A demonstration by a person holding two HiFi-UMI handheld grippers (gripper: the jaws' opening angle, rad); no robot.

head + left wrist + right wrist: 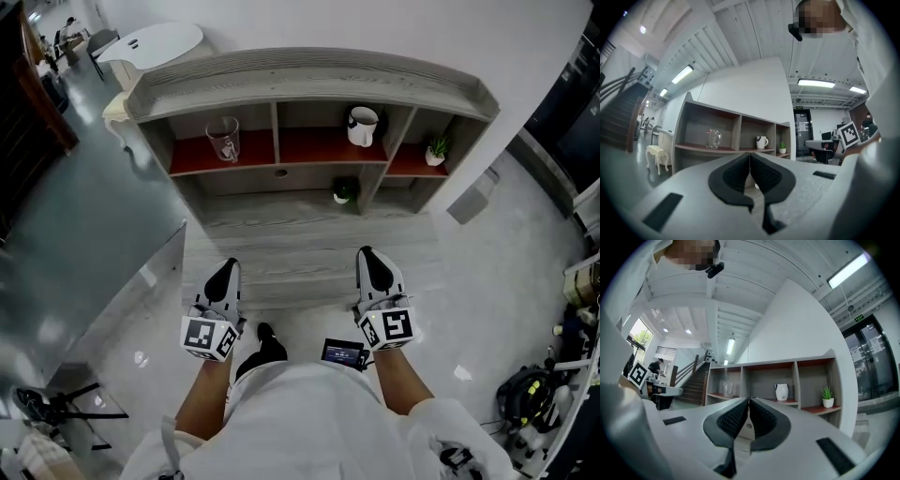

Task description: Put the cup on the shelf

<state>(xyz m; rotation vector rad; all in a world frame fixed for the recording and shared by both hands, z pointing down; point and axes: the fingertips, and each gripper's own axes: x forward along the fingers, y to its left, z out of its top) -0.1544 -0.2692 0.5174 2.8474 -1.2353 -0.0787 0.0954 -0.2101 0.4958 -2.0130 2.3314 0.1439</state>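
On the shelf, upper level, two cups stand upright, mouths up: glass cup in the left bay, white cup in the middle. Two plants: right-bay plant, lower plant. Left gripper and right gripper hang well short, fingers pressed together, empty.

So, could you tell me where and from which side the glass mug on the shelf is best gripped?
I'd take the glass mug around its body, jaws on its two sides, coming level through the open front of the shelf. It stands upright in the left compartment, with a back panel behind and a board above, so the front looks the only free way in.
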